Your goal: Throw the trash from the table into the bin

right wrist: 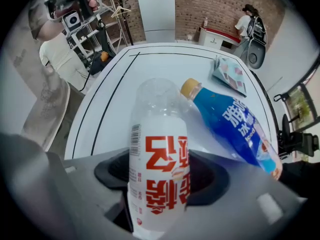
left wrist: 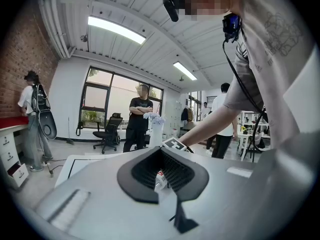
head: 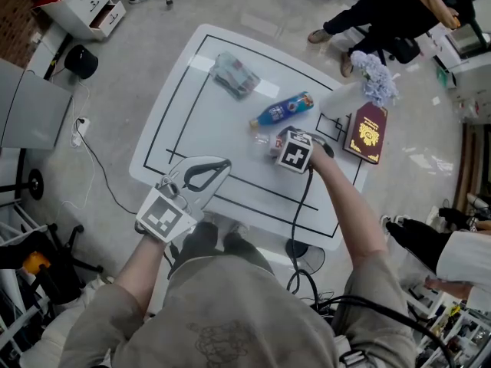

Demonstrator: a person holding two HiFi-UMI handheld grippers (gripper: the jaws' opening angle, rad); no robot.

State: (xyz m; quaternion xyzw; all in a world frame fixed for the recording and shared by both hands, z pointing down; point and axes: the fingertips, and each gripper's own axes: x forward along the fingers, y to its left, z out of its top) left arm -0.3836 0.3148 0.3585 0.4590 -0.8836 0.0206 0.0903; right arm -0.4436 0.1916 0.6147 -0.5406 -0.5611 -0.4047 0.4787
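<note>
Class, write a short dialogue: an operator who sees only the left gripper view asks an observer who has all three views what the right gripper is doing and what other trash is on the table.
Operator: My view barely shows the tabletop. What is the right gripper doing?
Observer: The right gripper is shut on a clear bottle with red print, which stands between its jaws.
Operator: Is any other trash close to it?
Observer: A blue bottle with an orange cap lies on its side on the table, right beside the clear one.
</note>
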